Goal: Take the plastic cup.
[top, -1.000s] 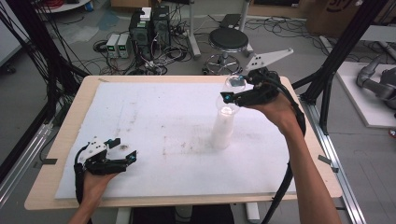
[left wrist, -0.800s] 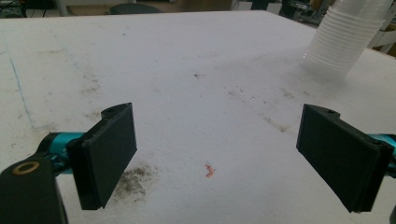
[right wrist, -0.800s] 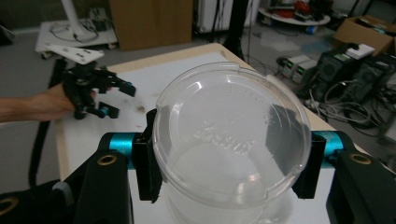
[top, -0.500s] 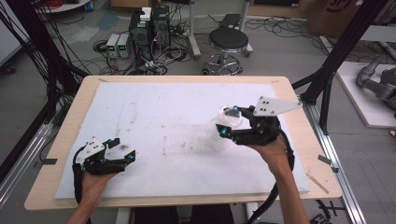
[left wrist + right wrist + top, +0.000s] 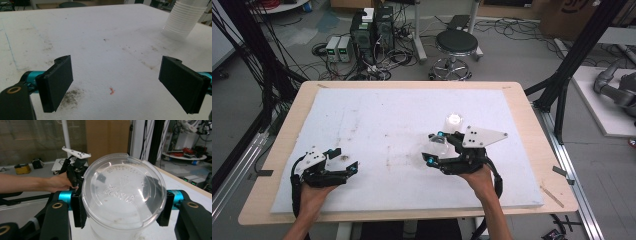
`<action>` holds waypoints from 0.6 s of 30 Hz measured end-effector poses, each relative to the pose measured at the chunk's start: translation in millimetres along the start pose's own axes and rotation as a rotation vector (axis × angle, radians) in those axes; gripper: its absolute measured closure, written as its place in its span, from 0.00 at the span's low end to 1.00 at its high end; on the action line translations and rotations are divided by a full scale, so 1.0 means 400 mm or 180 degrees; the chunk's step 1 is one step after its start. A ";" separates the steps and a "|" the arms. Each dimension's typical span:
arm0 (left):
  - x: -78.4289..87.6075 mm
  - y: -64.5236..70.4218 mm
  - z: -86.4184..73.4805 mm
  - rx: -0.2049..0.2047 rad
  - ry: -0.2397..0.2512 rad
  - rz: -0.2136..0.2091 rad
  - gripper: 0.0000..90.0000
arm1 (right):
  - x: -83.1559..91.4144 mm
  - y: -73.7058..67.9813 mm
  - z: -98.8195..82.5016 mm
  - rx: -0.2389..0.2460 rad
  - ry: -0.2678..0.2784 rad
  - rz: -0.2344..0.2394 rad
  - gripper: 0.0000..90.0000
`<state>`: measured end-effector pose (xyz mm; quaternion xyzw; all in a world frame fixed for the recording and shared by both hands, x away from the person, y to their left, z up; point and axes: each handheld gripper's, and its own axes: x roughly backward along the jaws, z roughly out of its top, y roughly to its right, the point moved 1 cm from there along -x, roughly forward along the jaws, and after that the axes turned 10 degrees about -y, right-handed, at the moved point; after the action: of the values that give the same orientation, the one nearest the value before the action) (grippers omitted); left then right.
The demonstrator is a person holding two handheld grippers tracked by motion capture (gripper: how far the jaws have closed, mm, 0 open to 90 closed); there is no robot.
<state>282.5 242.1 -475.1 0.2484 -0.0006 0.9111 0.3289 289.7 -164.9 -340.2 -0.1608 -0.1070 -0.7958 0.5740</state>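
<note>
two grippers: left gripper (image 5: 115,82) gapes empty, right gripper (image 5: 122,210) clamps a clear cup (image 5: 123,195), embossed base visible close-up.

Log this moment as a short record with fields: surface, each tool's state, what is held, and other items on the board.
surface: white foam board on a light wooden table
left tool: jaws wide open, nothing between them, low over the board near a small pink scrap
right tool: jaws shut on a clear plastic cup, its embossed bottom facing the camera
other items: ribbed white cup stack standing on the board in the left gripper view
marks: dark smudges on the board
</note>
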 end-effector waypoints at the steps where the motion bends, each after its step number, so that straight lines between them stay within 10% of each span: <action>1: 0.000 0.000 0.000 0.0000 0.0000 0.0000 0.13 | 0.000 0.000 0.000 0.0000 0.0000 0.0000 0.46; 18: 0.001 0.009 -0.001 -0.0119 0.0022 0.0037 0.13 | -0.032 0.010 -0.034 -0.0099 0.0095 0.0127 0.46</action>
<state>279.8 239.7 -474.5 0.2390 -0.0178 0.9137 0.3282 295.5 -159.9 -357.8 -0.1600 -0.0828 -0.7881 0.5886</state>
